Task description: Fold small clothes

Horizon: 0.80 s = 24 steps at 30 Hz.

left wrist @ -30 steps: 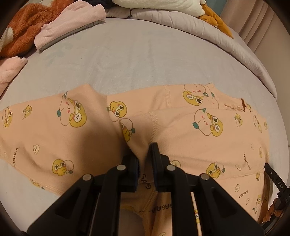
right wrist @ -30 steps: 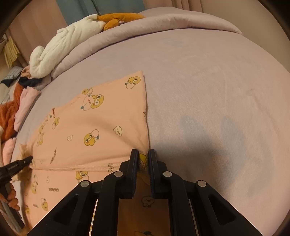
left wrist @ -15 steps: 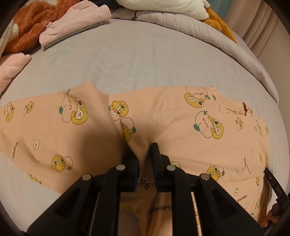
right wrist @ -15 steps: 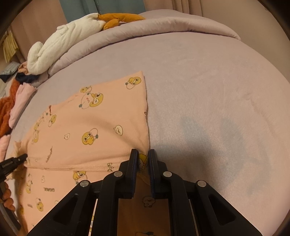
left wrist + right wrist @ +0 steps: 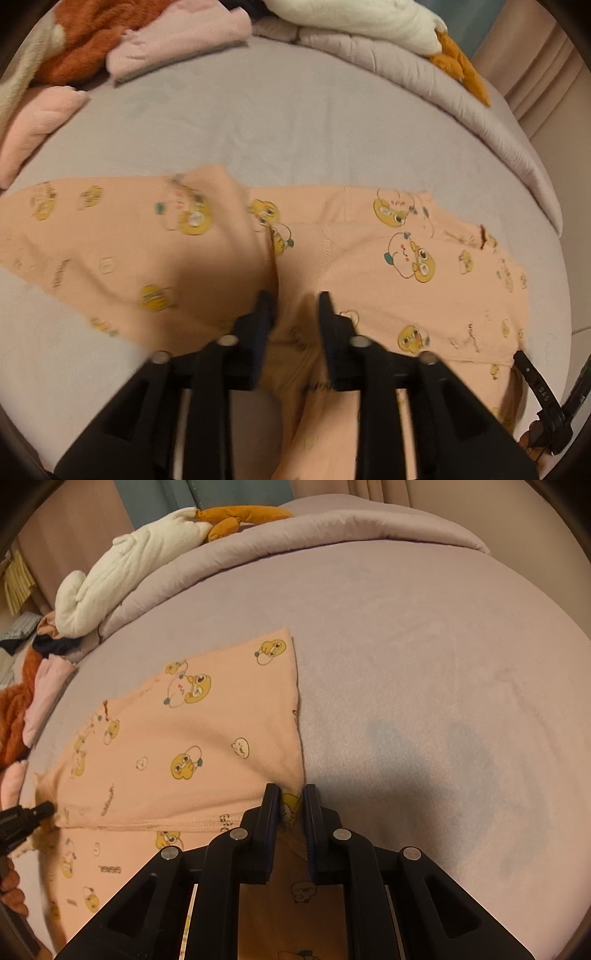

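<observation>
A peach garment with yellow cartoon prints [image 5: 369, 266] lies partly folded on the grey bed; it also shows in the right wrist view [image 5: 184, 738]. My left gripper [image 5: 295, 306] sits over its middle with the fingers parted and fabric between them, not pinched. My right gripper [image 5: 290, 797] is shut on the garment's right corner, with bunched cloth between the fingers. The left gripper's tip [image 5: 33, 812] shows at the left edge of the right wrist view. The right gripper's tip [image 5: 535, 376] shows at the lower right of the left wrist view.
Pink folded clothes [image 5: 177, 40], a rust fleece [image 5: 81, 37] and a pale pink item [image 5: 33, 122] lie at the back left. A white garment [image 5: 362, 22] and an orange one [image 5: 461, 70] rest on the rolled duvet [image 5: 295, 542] at the back.
My left gripper's fingers have opened and let go of the fabric. The left view has shifted and blurred. My right gripper stays shut on the corner.
</observation>
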Tool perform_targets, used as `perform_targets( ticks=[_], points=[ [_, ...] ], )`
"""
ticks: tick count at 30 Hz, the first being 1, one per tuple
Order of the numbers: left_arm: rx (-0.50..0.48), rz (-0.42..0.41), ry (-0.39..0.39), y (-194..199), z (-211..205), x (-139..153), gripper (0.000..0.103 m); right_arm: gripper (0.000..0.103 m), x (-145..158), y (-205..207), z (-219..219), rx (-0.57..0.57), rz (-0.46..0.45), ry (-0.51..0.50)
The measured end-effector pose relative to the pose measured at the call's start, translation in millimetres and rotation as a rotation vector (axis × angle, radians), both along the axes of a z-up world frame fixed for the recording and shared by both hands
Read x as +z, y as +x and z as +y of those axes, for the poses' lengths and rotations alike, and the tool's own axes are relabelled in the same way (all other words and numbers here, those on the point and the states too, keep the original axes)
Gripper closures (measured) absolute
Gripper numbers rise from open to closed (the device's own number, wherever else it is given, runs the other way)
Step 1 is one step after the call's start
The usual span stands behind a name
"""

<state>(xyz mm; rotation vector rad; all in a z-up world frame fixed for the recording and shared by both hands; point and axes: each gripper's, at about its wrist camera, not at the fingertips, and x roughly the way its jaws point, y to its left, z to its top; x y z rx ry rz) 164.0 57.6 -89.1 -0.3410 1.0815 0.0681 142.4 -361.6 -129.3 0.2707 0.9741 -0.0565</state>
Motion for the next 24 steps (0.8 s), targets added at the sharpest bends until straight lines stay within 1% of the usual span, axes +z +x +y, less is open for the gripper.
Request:
perform_targets(
  ticks=[2, 3, 4, 5, 6, 7, 8, 9, 11, 13, 15, 21, 24],
  points=[
    [0.023, -0.038, -0.015, -11, 9, 11, 0.052, 0.081, 7, -4, 2, -0.006, -0.016, -0.014],
    [0.034, -0.056, -0.017, -17, 13, 18, 0.047, 0.068, 13, -6, 5, -0.008, -0.034, -0.015],
    [0.045, -0.074, -0.013, -23, 17, 25, 0.039, 0.055, 18, -9, 6, -0.006, -0.053, -0.010],
    [0.056, -0.095, -0.003, -30, 23, 32, 0.034, 0.050, 24, -11, 8, -0.002, -0.075, -0.002],
    [0.064, -0.108, 0.005, -36, 26, 37, 0.032, 0.042, 31, -13, 10, 0.003, -0.097, 0.005],
    [0.076, -0.127, 0.013, -44, 32, 44, 0.027, 0.037, 40, -16, 13, 0.011, -0.122, 0.011],
    [0.084, -0.136, 0.014, -48, 34, 48, 0.022, 0.034, 47, -18, 16, 0.019, -0.143, 0.013],
    [0.097, -0.151, 0.014, -55, 40, 53, 0.020, 0.030, 55, -22, 20, 0.028, -0.168, 0.013],
    [0.119, -0.174, 0.016, -66, 51, 58, 0.018, 0.029, 66, -27, 28, 0.048, -0.203, 0.012],
    [0.140, -0.183, 0.024, -72, 60, 62, 0.017, 0.023, 75, -32, 37, 0.077, -0.228, 0.016],
    [0.166, -0.190, 0.032, -79, 72, 63, 0.015, 0.020, 83, -36, 48, 0.106, -0.248, 0.018],
    [0.232, -0.172, 0.016, -97, 112, 54, 0.015, 0.019, 92, -43, 78, 0.173, -0.280, 0.014],
    [0.259, -0.159, -0.001, -104, 131, 48, 0.015, 0.019, 94, -44, 93, 0.200, -0.279, 0.015]
  ],
)
